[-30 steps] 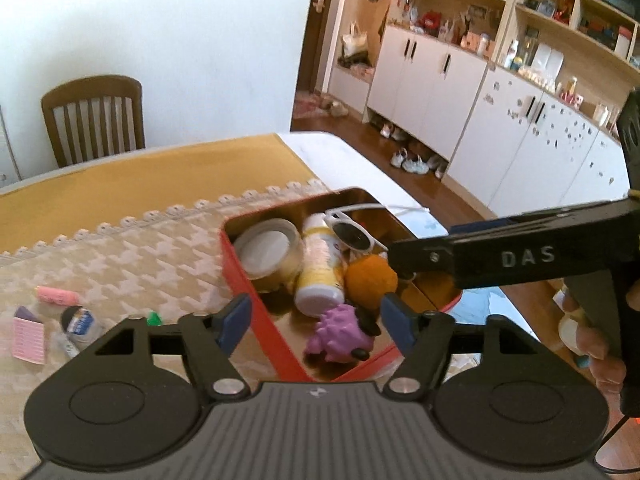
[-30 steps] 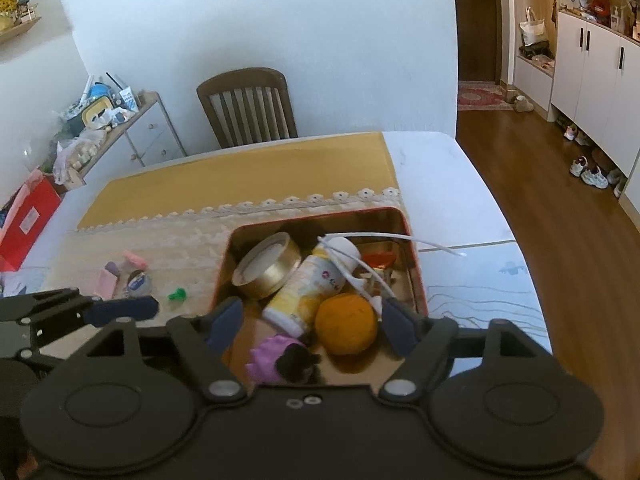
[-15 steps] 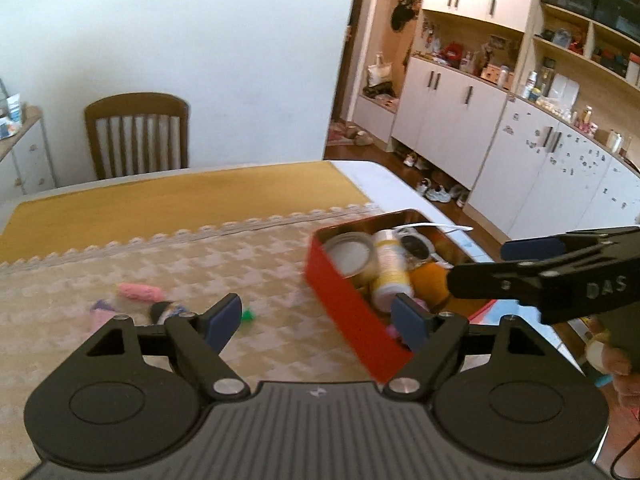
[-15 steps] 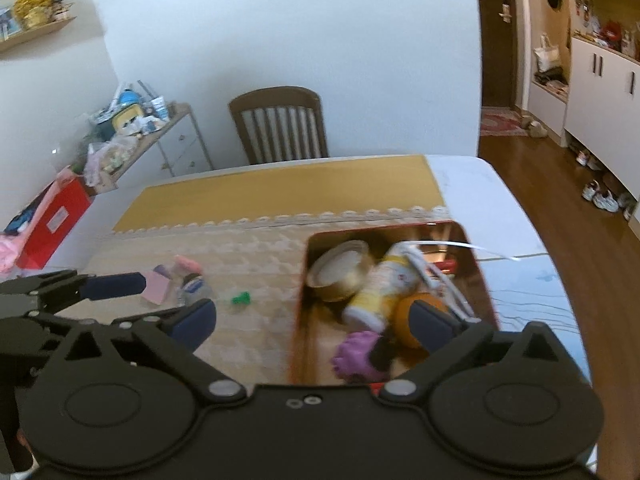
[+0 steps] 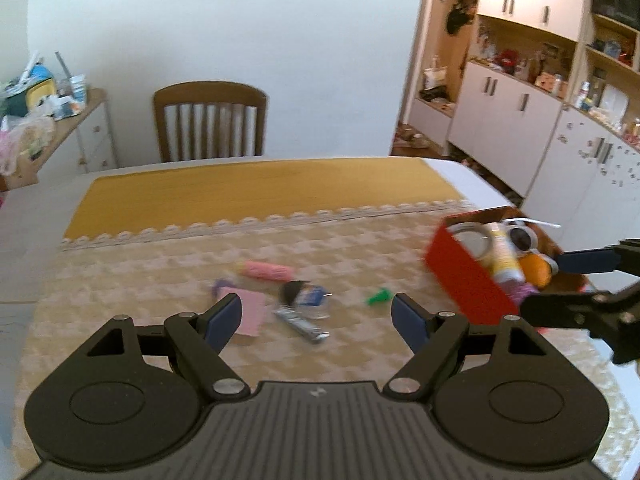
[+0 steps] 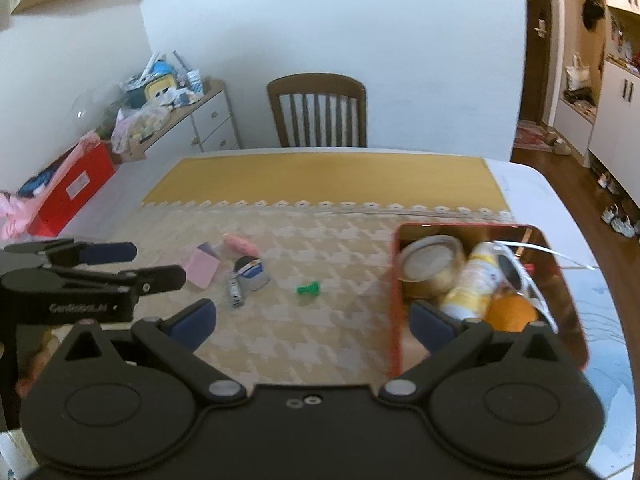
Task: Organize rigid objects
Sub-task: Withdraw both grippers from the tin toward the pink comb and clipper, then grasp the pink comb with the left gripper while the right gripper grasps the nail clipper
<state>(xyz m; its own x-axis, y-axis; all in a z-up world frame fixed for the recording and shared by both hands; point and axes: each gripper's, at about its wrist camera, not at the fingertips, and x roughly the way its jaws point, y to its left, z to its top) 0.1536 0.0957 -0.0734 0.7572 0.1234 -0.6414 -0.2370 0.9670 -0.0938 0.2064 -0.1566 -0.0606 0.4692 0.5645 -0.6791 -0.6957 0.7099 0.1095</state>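
A red tin box (image 6: 394, 280) (image 5: 464, 276) on the table's right holds a round tin (image 6: 430, 260), a yellow bottle (image 6: 474, 280), an orange ball (image 6: 512, 314) and white sunglasses (image 6: 516, 276). Loose on the cloth lie a pink block (image 5: 250, 312) (image 6: 202, 268), a pink tube (image 5: 266, 271) (image 6: 240, 244), a small blue-labelled jar (image 5: 306, 296) (image 6: 252, 272), a metal clip (image 5: 302, 324) and a green piece (image 5: 378, 297) (image 6: 308, 289). My left gripper (image 5: 316, 318) is open and empty above the loose items. My right gripper (image 6: 314, 320) is open and empty by the box's left wall.
A wooden chair (image 5: 210, 122) stands behind the table. The yellow runner (image 5: 256, 196) covers the far half. A cluttered side cabinet (image 6: 168, 120) is at the left, white cupboards (image 5: 520, 120) at the right. The table's right edge (image 6: 568, 216) is near the box.
Both grippers have swung left, away from over the box. The left one now faces the loose items on the cloth. Both stayed open and empty.
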